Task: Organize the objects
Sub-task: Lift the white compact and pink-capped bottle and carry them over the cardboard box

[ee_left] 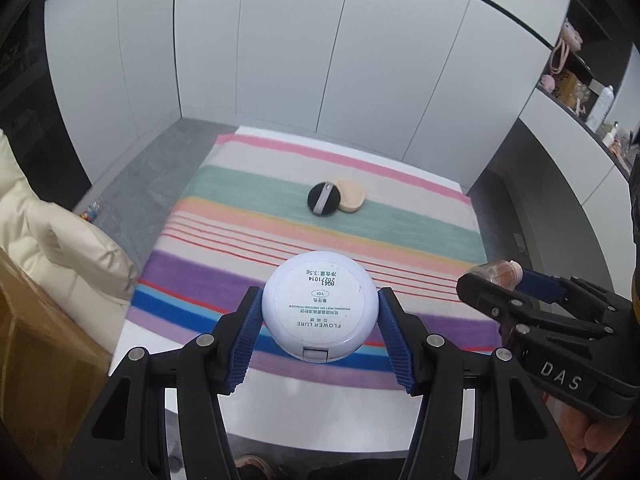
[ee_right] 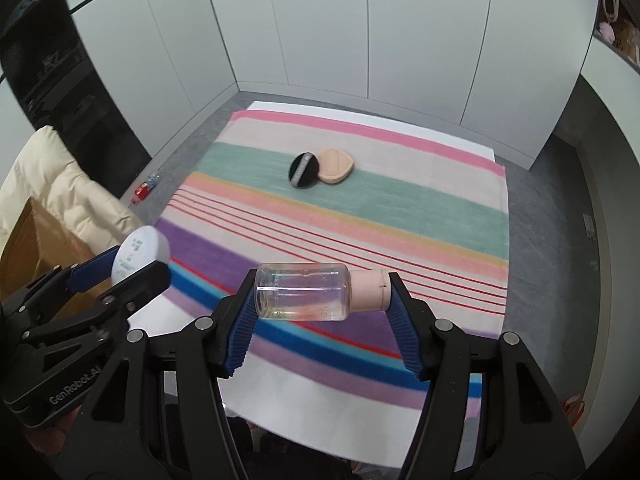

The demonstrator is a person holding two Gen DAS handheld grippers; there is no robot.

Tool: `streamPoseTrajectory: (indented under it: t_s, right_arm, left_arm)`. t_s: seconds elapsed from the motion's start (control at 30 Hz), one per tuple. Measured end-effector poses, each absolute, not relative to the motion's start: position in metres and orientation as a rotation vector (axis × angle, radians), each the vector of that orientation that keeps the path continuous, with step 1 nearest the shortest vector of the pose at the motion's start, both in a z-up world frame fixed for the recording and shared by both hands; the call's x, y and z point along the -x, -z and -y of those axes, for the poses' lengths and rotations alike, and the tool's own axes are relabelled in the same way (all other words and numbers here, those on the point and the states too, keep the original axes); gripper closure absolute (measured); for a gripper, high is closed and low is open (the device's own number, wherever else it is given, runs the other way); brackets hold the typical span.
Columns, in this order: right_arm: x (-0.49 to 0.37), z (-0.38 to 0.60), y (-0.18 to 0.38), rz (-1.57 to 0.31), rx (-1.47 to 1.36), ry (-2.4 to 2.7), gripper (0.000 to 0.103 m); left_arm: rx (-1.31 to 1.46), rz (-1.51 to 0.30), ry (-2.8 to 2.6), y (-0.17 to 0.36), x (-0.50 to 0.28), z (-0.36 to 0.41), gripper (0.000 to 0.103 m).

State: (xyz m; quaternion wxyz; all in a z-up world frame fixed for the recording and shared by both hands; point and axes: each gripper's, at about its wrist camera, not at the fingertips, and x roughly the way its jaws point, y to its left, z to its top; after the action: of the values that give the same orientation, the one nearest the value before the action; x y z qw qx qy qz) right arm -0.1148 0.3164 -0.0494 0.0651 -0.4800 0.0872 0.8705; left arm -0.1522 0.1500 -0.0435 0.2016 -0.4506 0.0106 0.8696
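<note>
Left gripper [ee_left: 320, 312] clamped on a white pressed-powder compact [ee_left: 319, 305], label side up, held above the striped cloth [ee_left: 256, 192]; right gripper [ee_right: 322, 296] clamped end-to-end on a clear bottle [ee_right: 304, 297] with pink cap [ee_right: 370, 290], lying sideways; black powder puff [ee_left: 324, 199] overlaps beige puff [ee_left: 352, 197] on the green stripe.

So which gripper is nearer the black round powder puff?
Neither, clearly. The left gripper and right gripper hold items above the near stripes, far from the puff.
</note>
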Motion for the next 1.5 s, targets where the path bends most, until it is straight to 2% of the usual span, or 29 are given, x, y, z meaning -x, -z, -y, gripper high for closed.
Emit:
streamPoseTrajectory:
  t_s: [0.3,0.5,0.63,1.3,1.5]
  right_arm:
    - [0.089,-0.301,0.022,-0.222,1.395,-2.68,0.04]
    - [0.082,-0.284,-0.008,-0.121,1.288,-2.747,0.04]
    - [0.082,-0.279,-0.007,-0.185,1.31,-2.744,0.04]
    - [0.12,-0.213,-0.003,-0.195,1.384,-2.864,0.04]
    - [0.126,-0.188,-0.005,-0.143,1.398,-2.905,0.04]
  left_arm:
    - [1.18,-0.042,-2.407,0.015,0.125,-0.141,0.045]
    - [1.153,0.015,-2.422,0.002,0.119,-0.126,0.045]
    - [1.157,0.056,-2.445,0.001,0.119,-0.108,0.045]
    - [1.199,0.115,-2.561,0.011,0.128,-0.032,0.045]
    - [1.198,0.151,-2.599,0.009,0.127,-0.006,0.045]
